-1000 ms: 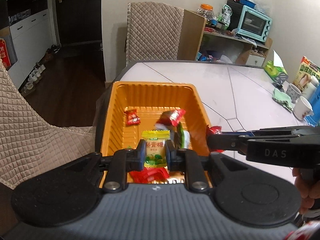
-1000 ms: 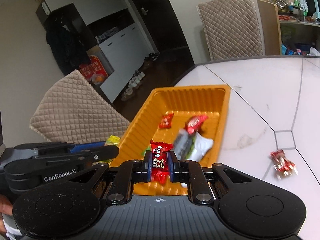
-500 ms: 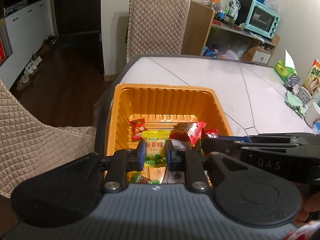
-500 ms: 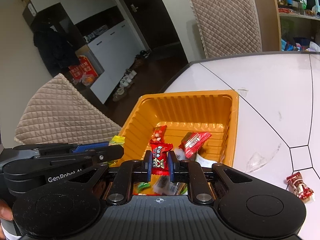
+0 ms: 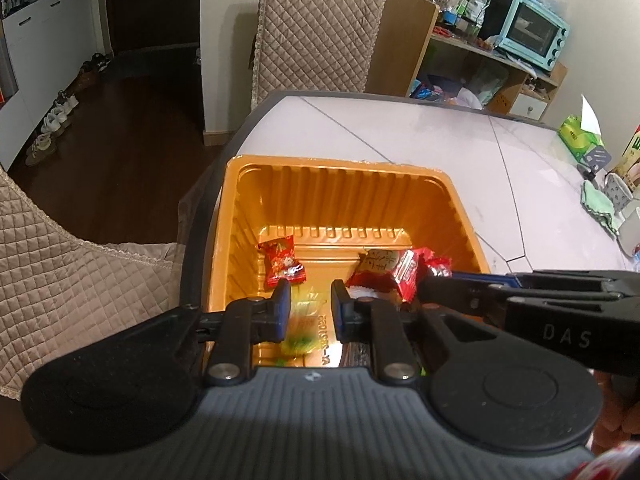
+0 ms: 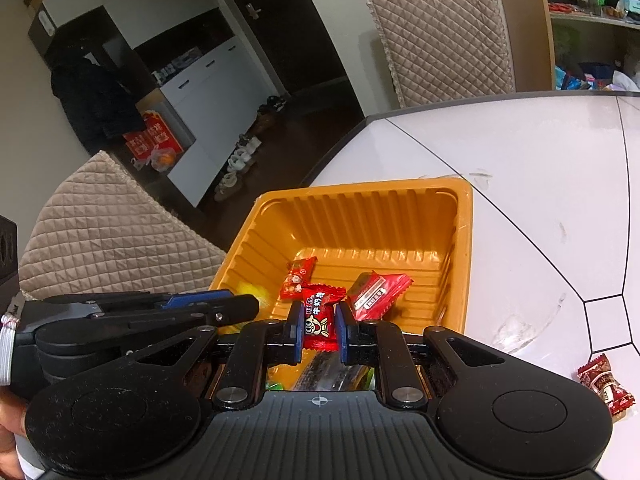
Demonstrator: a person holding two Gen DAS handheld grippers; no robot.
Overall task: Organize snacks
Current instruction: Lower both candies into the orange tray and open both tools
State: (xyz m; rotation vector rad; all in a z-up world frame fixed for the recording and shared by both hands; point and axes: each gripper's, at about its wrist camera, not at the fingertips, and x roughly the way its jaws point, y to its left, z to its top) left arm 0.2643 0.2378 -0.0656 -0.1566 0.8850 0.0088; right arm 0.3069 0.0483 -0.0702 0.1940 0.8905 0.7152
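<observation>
An orange tray [image 5: 340, 162] sits at the table corner and holds several wrapped snacks, among them a red candy [image 5: 280, 264] and a red packet [image 5: 384, 268]. My left gripper [image 5: 308, 292] hangs over the tray with its jaws opening. A yellow-green candy [image 5: 302, 332] shows blurred below the pads, free of them. My right gripper [image 6: 319, 312] is shut on a red milk candy [image 6: 320, 320] above the tray [image 6: 360, 190]. The other gripper's side shows in each wrist view.
One wrapped candy [image 6: 606, 386] lies on the white table right of the tray. Quilted chairs [image 5: 320, 28] stand behind and left. Mugs, a green cloth [image 5: 598, 204] and a tissue box [image 5: 580, 140] sit at far right. A shelf with a blue oven [image 5: 532, 36] is behind.
Both grippers moved forward and down over the tray. The left jaws parted and the yellow-green candy slipped out, dropping toward the tray floor. The right still grips its red candy.
</observation>
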